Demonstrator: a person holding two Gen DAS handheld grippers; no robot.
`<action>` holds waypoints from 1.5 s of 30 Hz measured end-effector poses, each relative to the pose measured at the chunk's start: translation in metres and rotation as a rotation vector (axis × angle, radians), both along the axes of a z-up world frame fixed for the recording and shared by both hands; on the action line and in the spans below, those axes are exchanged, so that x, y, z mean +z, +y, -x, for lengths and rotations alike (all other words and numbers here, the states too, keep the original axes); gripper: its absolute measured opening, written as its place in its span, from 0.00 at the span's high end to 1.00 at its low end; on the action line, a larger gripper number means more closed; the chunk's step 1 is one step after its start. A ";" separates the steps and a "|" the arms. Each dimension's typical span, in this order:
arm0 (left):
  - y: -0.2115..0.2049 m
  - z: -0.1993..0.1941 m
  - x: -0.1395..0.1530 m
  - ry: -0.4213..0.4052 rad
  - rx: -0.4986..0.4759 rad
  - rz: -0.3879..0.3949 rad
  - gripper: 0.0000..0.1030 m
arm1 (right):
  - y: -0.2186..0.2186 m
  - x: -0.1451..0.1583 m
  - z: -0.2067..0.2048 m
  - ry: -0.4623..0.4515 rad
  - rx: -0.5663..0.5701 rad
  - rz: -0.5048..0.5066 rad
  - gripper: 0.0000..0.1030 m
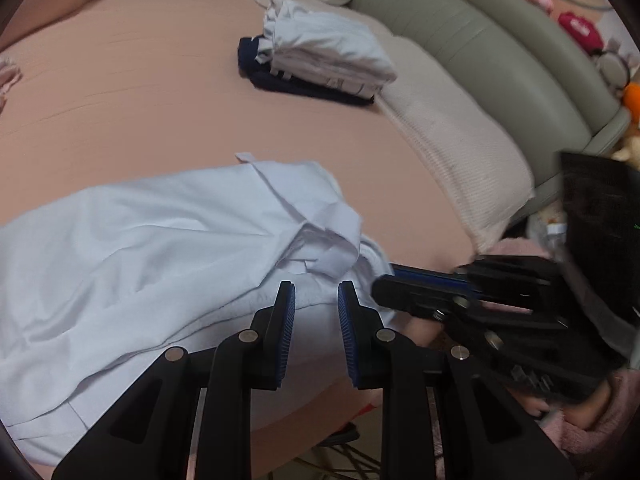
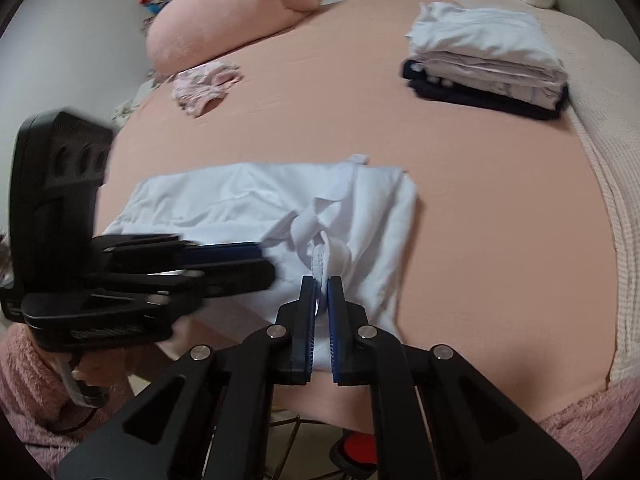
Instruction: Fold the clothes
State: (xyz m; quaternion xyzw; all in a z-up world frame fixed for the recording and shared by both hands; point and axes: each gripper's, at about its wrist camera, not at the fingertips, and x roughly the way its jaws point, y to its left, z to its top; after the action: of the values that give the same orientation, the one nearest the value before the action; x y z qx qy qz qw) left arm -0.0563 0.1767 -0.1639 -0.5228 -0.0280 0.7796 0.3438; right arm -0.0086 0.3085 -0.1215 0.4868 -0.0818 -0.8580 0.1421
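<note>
Bed (image 2: 320, 92) covered by a peach sheet, with a white shirt (image 2: 248, 200) spread at the near edge, partly folded, collar bunched toward the middle. Right gripper (image 2: 321, 282) is seen nearly closed, blue pads pinching a fold of the shirt's near hem; fabric is visible squeezed between the jaws. Left gripper (image 1: 316, 292) is held partly open just above the shirt's near edge (image 1: 160, 240); the pads stand apart and no cloth is gripped between them. In the right wrist view the left gripper appears blurred at the left, just beside the shirt. In the left wrist view the right gripper (image 1: 384, 276) enters from the right, close to the left one.

Stack of folded clothes (image 2: 488, 56), white pieces over a dark navy one, is placed well apart on the far right of the bed. A pink pillow (image 2: 232, 12) and a small crumpled pink garment (image 2: 204, 84) are seen at far left. A pale knitted blanket (image 1: 456, 152) runs along the grey-green headboard (image 1: 500, 52).
</note>
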 end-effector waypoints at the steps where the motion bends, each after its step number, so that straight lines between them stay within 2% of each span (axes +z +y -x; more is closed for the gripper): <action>1: 0.002 0.001 -0.004 -0.013 -0.001 0.016 0.77 | -0.005 0.003 -0.003 0.017 0.016 -0.034 0.96; 4: -0.002 0.003 -0.011 -0.062 0.012 -0.008 0.77 | -0.017 0.010 -0.013 0.048 0.032 -0.126 0.96; 7: -0.005 0.002 -0.017 -0.095 0.026 -0.043 0.77 | -0.015 0.004 -0.011 0.031 -0.046 -0.289 0.96; 10: -0.002 -0.006 -0.019 -0.082 0.007 -0.024 0.77 | -0.005 -0.004 -0.003 -0.008 -0.143 -0.375 0.97; 11: -0.001 -0.008 -0.019 -0.076 0.002 -0.020 0.77 | -0.001 -0.005 -0.001 -0.018 -0.153 -0.355 0.97; 13: -0.001 -0.012 -0.020 -0.071 -0.001 -0.023 0.77 | 0.007 0.000 -0.003 -0.021 -0.131 -0.186 0.95; 15: -0.004 -0.009 -0.023 -0.093 0.011 -0.048 0.77 | 0.011 0.004 -0.004 -0.013 -0.111 -0.077 0.89; 16: -0.005 -0.008 -0.025 -0.106 0.015 -0.062 0.77 | 0.010 0.002 -0.002 -0.019 -0.103 -0.065 0.86; 21: -0.011 -0.007 -0.025 -0.133 0.013 -0.096 0.76 | 0.005 -0.016 0.016 -0.101 -0.079 0.033 0.86; 22: -0.010 -0.006 -0.026 -0.138 0.006 -0.084 0.77 | 0.001 -0.017 0.016 -0.100 -0.074 -0.004 0.86; 25: -0.002 -0.006 -0.028 -0.134 0.000 -0.045 0.77 | -0.011 -0.017 0.009 -0.073 -0.090 -0.200 0.91; 27: 0.002 -0.007 -0.029 -0.121 -0.006 -0.027 0.77 | -0.010 -0.021 0.007 -0.088 -0.106 -0.222 0.91; 30: 0.002 -0.008 -0.030 -0.108 -0.010 -0.016 0.79 | -0.013 -0.019 0.002 -0.075 -0.130 -0.318 0.91; 33: -0.006 0.000 -0.035 -0.144 0.014 -0.052 0.87 | -0.001 -0.013 -0.007 -0.066 -0.227 -0.385 0.92; 34: -0.010 0.003 -0.037 -0.165 0.022 -0.073 0.88 | 0.006 -0.010 -0.010 -0.063 -0.247 -0.346 0.92; 36: -0.016 0.005 -0.037 -0.199 0.031 -0.115 0.88 | 0.023 -0.001 -0.014 -0.049 -0.243 -0.132 0.92; 37: -0.019 0.003 -0.032 -0.188 0.037 -0.124 0.88 | 0.026 0.003 -0.015 -0.039 -0.233 -0.071 0.90; 40: -0.026 -0.002 -0.013 -0.108 0.057 -0.125 0.86 | 0.018 0.008 -0.013 -0.020 -0.189 -0.015 0.76; 43: -0.028 -0.004 0.000 -0.027 0.059 -0.055 0.81 | 0.001 0.005 -0.006 -0.038 -0.143 -0.018 0.64; 45: -0.028 -0.003 0.006 0.024 0.063 -0.017 0.81 | -0.008 0.002 -0.005 -0.040 -0.125 -0.032 0.64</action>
State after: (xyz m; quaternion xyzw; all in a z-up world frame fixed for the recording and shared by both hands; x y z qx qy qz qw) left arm -0.0528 0.1487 -0.1577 -0.5094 -0.0471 0.7958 0.3240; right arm -0.0035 0.3003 -0.1192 0.5000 -0.1011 -0.8565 0.0786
